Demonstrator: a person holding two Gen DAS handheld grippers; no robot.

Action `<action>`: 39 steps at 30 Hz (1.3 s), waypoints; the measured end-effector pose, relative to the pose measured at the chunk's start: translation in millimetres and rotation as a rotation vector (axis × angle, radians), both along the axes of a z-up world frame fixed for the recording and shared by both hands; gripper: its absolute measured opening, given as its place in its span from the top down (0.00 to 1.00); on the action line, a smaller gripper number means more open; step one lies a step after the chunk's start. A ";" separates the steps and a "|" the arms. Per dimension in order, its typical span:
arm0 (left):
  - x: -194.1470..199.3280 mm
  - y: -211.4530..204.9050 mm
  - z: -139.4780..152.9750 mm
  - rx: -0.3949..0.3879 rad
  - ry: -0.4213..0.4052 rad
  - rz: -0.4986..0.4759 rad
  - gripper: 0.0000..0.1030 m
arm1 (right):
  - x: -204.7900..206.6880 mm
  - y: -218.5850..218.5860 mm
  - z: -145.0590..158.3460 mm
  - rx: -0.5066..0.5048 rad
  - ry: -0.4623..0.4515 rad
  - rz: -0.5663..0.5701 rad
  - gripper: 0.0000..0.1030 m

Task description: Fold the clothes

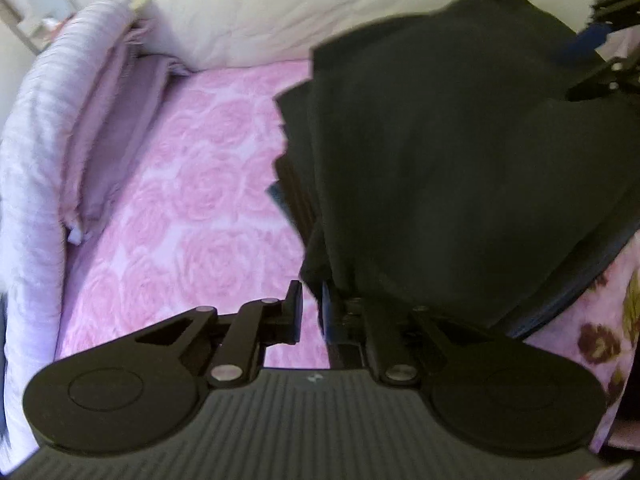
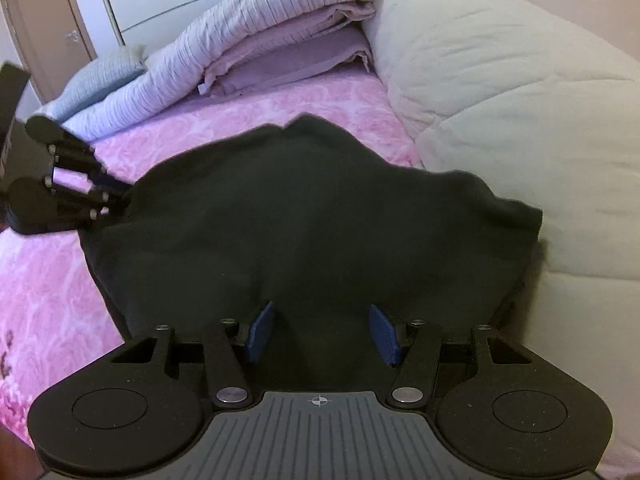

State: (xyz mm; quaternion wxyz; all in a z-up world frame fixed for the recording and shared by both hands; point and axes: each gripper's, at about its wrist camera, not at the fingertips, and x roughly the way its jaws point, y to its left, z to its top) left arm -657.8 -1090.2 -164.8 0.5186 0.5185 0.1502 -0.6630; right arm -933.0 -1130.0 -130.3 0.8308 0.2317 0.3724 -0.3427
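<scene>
A black garment (image 2: 312, 216) is lying bunched on a bed covered with a pink rose-patterned sheet (image 1: 192, 184), its far right edge resting against a cream quilted duvet (image 2: 500, 100).

The left gripper (image 1: 311, 308) is sitting at the garment's near left edge with its jaws nearly pressed together; the right finger is buried under black cloth, and whether any fabric is pinched between the pads cannot be told.

The right gripper (image 2: 322, 332) is hanging over the near middle of the garment with its blue pads (image 2: 260, 330) spread apart, dark cloth filling the gap between them without being squeezed.

At the far left, a folded lilac blanket (image 2: 256, 32) is lying on the bed beside the duvet.
</scene>
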 end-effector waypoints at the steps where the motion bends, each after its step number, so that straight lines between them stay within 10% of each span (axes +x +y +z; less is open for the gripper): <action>1: -1.3 6.5 5.4 -0.021 0.003 0.018 0.93 | -1.6 5.4 7.4 -0.016 -0.023 0.000 0.45; 10: -24.6 34.4 10.4 -0.028 -0.020 0.008 0.93 | 1.3 29.8 -0.6 0.067 -0.054 -0.053 0.45; 22: -10.3 66.9 56.2 0.005 0.163 0.017 0.78 | 10.3 97.4 46.8 0.039 0.002 -0.321 0.45; 27: 9.0 109.6 75.8 -0.044 0.206 -0.034 0.32 | 23.7 154.9 69.5 0.016 0.024 -0.462 0.27; 39: 44.6 193.0 116.8 -0.081 0.305 -0.041 0.05 | 42.8 252.0 131.7 -0.037 0.031 -0.676 0.02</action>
